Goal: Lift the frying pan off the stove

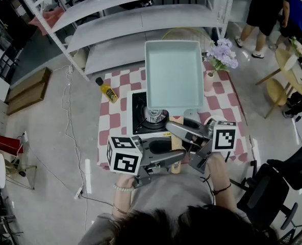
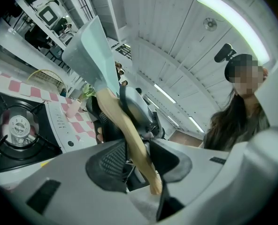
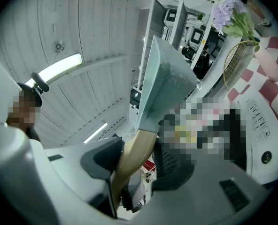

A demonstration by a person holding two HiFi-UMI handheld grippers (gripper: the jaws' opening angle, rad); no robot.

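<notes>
While you hold the frying pan up clear of the stove, both grippers clamp its wooden handle. Your left gripper comes in from 9 o'clock, its jaws closed on the handle near the free end, with the pads pressing both sides. Your right gripper reaches in from 3 o'clock and grips the same handle closer to the pan body. The pale blue rectangular pan hangs in the air at 12 o'clock from your grippers, tilted up, and its near edge is above the bare burner. The stove sits on a red checked cloth. An oil bottle lies at 10 o'clock from the stove and purple flowers stand at 2 o'clock.
</notes>
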